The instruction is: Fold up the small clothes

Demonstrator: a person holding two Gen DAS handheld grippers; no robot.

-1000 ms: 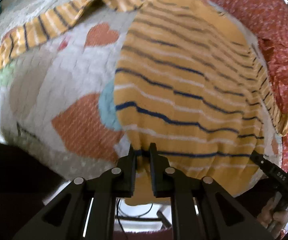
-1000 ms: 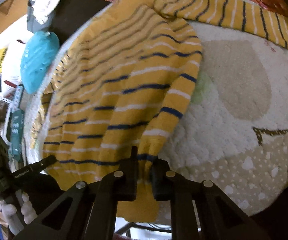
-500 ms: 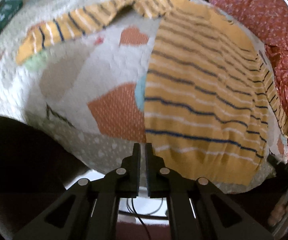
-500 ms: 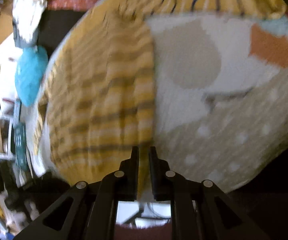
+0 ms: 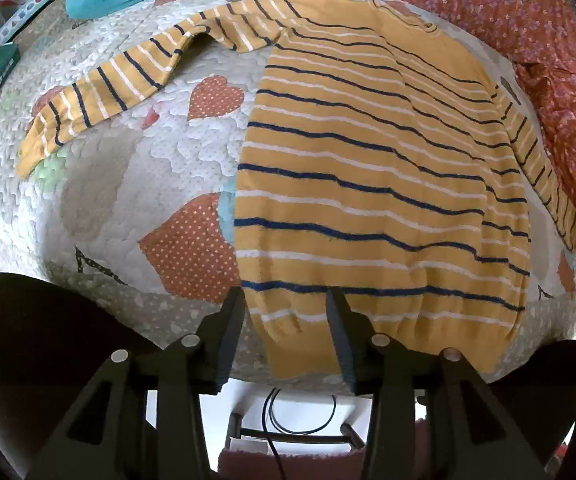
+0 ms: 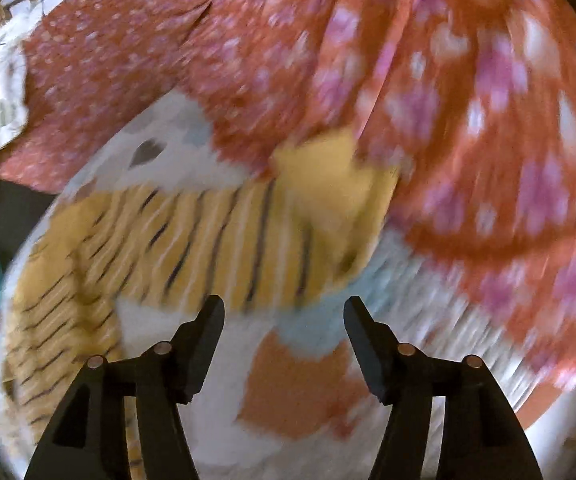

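While lt wrist view looks down, black two-finger left gripper (image 5: pixel 286 300) jaws are opening; mustard knit sweater w/ navy and white stripes (image 5: pixel 367 184) lies flat on quilted heart-print mat (image 5: pixel 128 168), ribbed hem corner between the jaws, unpinched.

Rt wrist view, blurred: right gripper (image 6: pixel 284 308) jaws opening, nothing between, above mat near striped sleeve (image 6: pixel 216 240); crumpled red floral fabric (image 6: pixel 467 120) beyond.

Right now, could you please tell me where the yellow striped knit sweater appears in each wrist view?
Left wrist view: the yellow striped knit sweater fills centre-right, one sleeve stretching upper left.
Right wrist view: blurred, at left and centre.
Shared landmark: the red floral fabric bordering the sweater.
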